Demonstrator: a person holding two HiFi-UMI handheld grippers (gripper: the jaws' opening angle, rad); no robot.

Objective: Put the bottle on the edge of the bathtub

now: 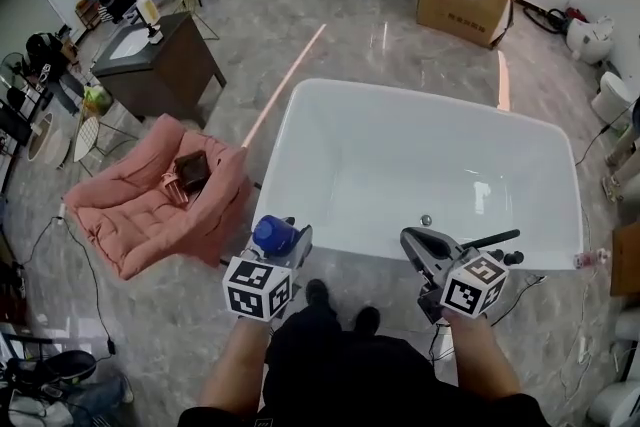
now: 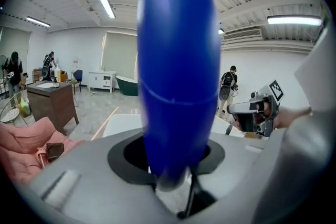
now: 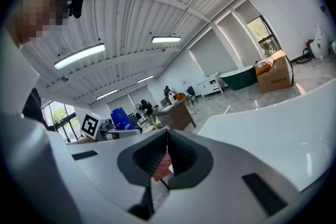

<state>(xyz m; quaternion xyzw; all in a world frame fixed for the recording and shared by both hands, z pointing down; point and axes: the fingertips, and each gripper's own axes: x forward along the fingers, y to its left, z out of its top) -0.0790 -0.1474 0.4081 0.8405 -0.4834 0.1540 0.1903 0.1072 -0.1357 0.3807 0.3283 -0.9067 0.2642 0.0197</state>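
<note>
Jaws of the left gripper (image 1: 284, 243) are spread around a blue bottle (image 2: 178, 76) and pinch it near its lower end. The jaws of the right gripper (image 3: 167, 139) are pressed together with nothing between them.

The white bathtub (image 1: 300, 120) lies just ahead of both grippers. Its near rim (image 1: 360, 251) is the closest edge to the person, and it looks narrow and glossy. The bottle is held in the air just short of that rim, near the tub's left corner, and touches nothing but the jaws.

For a clean placement, I would carry the bottle forward over the flattest part of the rim and keep it upright. I would lower it until the whole base is seated, then open the jaws and draw straight back so they do not tip it. The smooth rim may let it slide, so centre it. The right gripper should keep clear.
</note>
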